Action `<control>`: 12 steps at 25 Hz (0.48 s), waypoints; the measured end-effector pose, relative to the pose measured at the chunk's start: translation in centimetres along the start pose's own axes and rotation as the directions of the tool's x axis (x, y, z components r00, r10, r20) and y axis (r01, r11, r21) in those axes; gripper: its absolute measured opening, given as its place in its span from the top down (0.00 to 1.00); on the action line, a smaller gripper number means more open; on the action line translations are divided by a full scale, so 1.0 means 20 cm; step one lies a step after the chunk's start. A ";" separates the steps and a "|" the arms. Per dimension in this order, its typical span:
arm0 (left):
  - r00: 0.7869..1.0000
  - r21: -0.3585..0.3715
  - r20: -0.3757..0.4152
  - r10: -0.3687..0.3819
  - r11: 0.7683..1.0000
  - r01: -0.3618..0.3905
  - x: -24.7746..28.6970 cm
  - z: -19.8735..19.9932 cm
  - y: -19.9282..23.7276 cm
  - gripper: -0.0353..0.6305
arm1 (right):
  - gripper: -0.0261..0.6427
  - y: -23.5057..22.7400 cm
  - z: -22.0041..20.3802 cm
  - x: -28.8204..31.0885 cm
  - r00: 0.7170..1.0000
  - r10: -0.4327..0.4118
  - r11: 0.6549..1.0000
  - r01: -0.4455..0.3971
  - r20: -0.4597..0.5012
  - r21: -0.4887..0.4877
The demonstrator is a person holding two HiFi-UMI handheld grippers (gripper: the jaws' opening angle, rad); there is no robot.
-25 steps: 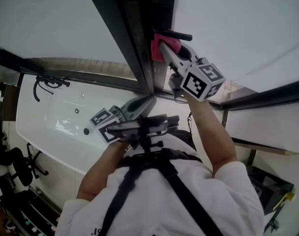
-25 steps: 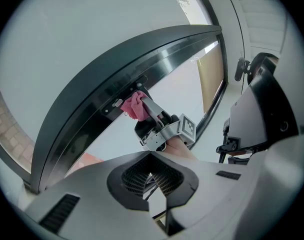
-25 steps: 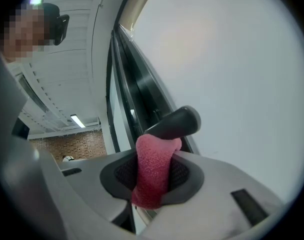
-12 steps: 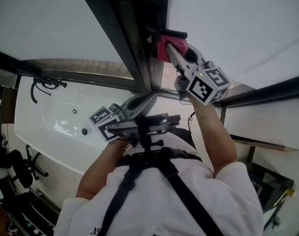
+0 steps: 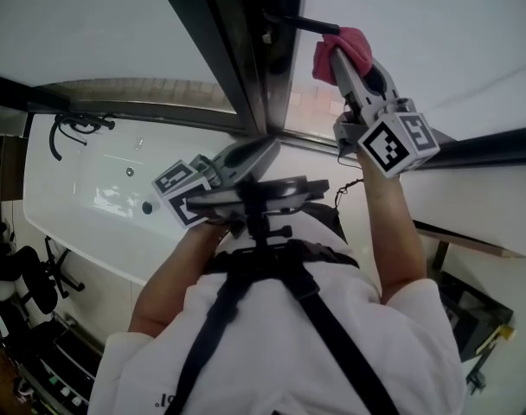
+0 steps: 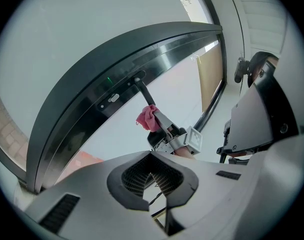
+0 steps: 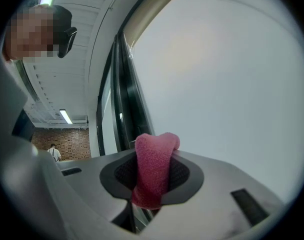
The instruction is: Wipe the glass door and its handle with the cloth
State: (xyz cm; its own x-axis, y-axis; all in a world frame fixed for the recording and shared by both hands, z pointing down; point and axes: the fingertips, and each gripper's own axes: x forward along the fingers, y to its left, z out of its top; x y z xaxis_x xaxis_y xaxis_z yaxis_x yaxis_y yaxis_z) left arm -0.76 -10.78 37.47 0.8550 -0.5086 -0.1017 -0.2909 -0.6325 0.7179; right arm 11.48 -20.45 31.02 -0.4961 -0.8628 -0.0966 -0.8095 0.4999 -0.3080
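Head view: dark-framed glass door [image 5: 436, 33], white bathtub [image 5: 86, 210]

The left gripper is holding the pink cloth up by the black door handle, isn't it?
Not quite. It is the right gripper, not the left one, that is holding the pink cloth up by the black door handle. The right gripper view shows the cloth pinched between its jaws. The left gripper holds nothing.
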 end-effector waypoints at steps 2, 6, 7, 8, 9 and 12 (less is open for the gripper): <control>1.000 -0.002 -0.002 -0.002 1.000 0.002 0.01 -0.01 -0.01 0.96 | 0.82 -0.03 0.05 -0.05 0.999 -0.027 0.999 0.028 0.026 -0.023; 1.000 -0.001 -0.006 -0.009 1.000 0.008 0.02 -0.02 -0.04 0.96 | 0.82 -0.05 0.14 -0.13 0.995 -0.073 0.994 0.078 0.064 -0.075; 1.000 -0.001 -0.007 -0.010 1.000 0.010 0.02 -0.03 -0.04 0.96 | 0.82 -0.04 0.16 -0.14 0.995 -0.076 0.993 0.082 0.072 -0.085; 1.000 -0.001 -0.007 -0.012 1.000 0.012 0.02 -0.03 -0.04 0.96 | 0.82 -0.03 0.17 -0.14 0.994 -0.076 0.992 0.084 0.078 -0.096; 1.000 -0.001 -0.007 -0.014 1.000 0.014 0.02 -0.02 -0.04 0.96 | 0.82 0.00 0.18 -0.13 0.994 -0.072 0.991 0.081 0.083 -0.108; 1.000 -0.002 -0.004 -0.017 1.000 0.017 0.01 0.00 -0.02 0.96 | 0.82 0.12 0.19 -0.08 0.996 -0.034 0.990 0.045 0.080 -0.134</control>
State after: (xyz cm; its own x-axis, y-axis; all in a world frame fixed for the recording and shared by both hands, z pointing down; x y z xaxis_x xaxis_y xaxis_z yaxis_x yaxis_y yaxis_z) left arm -0.51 -10.51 37.18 0.8616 -0.4953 -0.1107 -0.2754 -0.6395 0.7177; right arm 11.56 -18.21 26.92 -0.4412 -0.8828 -0.1614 -0.8656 0.4661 -0.1828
